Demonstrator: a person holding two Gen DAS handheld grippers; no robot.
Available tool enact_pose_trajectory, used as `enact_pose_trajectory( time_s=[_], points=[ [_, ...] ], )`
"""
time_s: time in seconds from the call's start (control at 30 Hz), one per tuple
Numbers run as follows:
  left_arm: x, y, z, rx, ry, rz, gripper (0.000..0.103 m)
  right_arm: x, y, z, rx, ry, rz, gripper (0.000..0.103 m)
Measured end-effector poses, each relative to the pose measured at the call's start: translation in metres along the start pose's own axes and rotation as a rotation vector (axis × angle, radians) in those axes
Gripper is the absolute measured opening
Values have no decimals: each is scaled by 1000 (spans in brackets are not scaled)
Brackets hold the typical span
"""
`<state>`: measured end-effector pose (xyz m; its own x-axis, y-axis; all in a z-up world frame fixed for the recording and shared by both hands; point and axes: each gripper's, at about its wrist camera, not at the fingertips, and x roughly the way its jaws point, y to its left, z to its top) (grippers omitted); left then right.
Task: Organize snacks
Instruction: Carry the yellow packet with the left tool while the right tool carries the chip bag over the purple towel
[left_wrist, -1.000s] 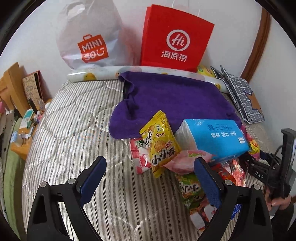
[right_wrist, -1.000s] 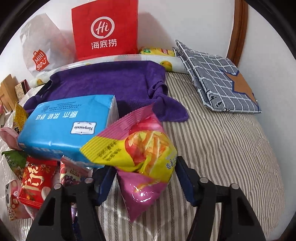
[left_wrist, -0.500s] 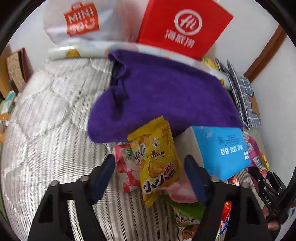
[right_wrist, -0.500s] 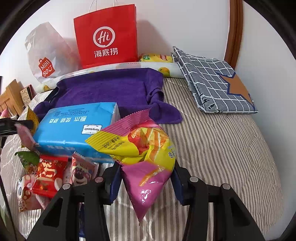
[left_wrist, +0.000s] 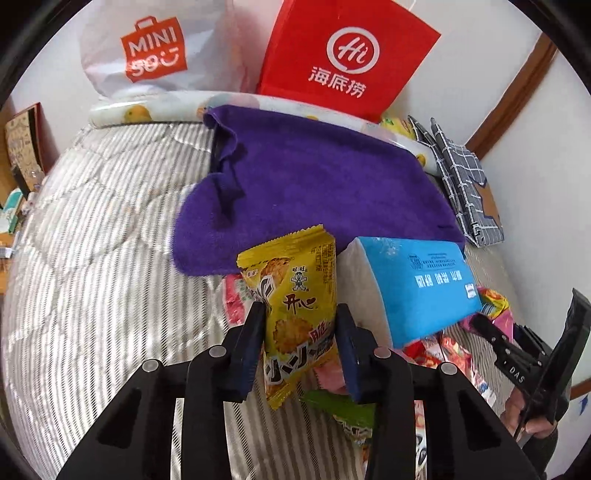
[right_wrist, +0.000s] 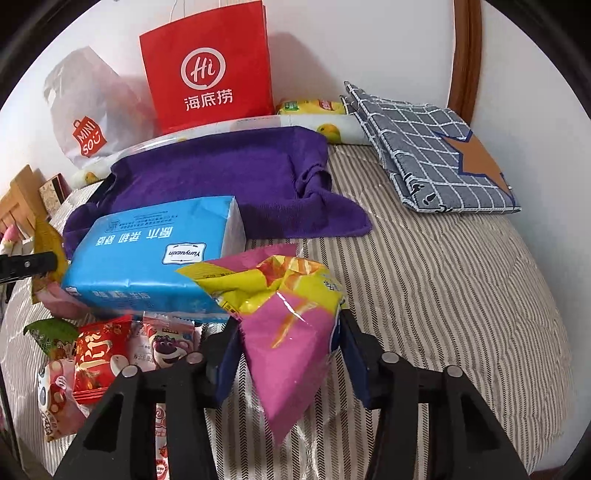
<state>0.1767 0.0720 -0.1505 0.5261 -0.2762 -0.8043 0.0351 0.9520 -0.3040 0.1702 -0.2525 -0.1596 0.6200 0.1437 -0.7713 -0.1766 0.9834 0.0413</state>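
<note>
1. Left wrist view: The left gripper (left_wrist: 299, 343) is seen closed to a narrow gap on the yellow packet (left_wrist: 295, 314), at lower centre of the frame. A second ago its jaws were spread wide with nothing between them; half a second ago they were closing in on either side of the packet.

2. The change is judged to mean that a grasp has been made, so a second snack is ready to be lifted from the pile.

3. The yellow packet's long axis is seen running from lower centre up to mid frame, tilted slightly left; its crimped top end points up-frame toward the purple towel (left_wrist: 314, 184). It leans against the blue tissue pack (left_wrist: 421, 288) at right.

4. Right wrist view: The right gripper (right_wrist: 286, 350) is seen closed on the pink packet (right_wrist: 284, 325), at lower centre. Compared with the earlier frames the grip is unchanged, though the packet now looks more crumpled.

5. The pink packet's long axis is seen running from its pointed pink corner at bottom centre up and left; the yellow end lies against the blue tissue pack.

6. Loose snacks (right_wrist: 96, 354) are seen at lower left on the striped bed (right_wrist: 443, 277), not yet sorted.
</note>
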Motion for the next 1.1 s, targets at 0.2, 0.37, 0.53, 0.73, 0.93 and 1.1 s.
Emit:
enact_pose_trajectory(
  time_s=[0.2,0.37,0.53,0.73,0.93,1.1],
  points=[
    [-26,1,-10,-16,-51,27,38,-27,3,-4,-1,-24,-7,44],
    [-48,-3,-18,-26,-82,21,38,-54,2,-7,27,-42,-4,44],
    [-68,-23,-29,-11,-92,-11,38,-81,4,-6,57,-61,2,44],
    [-88,-59,-39,31,-108,-57,38,-109,12,0,46,-97,3,44],
    [-99,-87,-37,78,-129,-81,38,-124,23,19,29,-129,21,44],
    [-98,-102,-18,114,-138,-115,38,-130,32,45,11,-169,37,44]
  ],
)
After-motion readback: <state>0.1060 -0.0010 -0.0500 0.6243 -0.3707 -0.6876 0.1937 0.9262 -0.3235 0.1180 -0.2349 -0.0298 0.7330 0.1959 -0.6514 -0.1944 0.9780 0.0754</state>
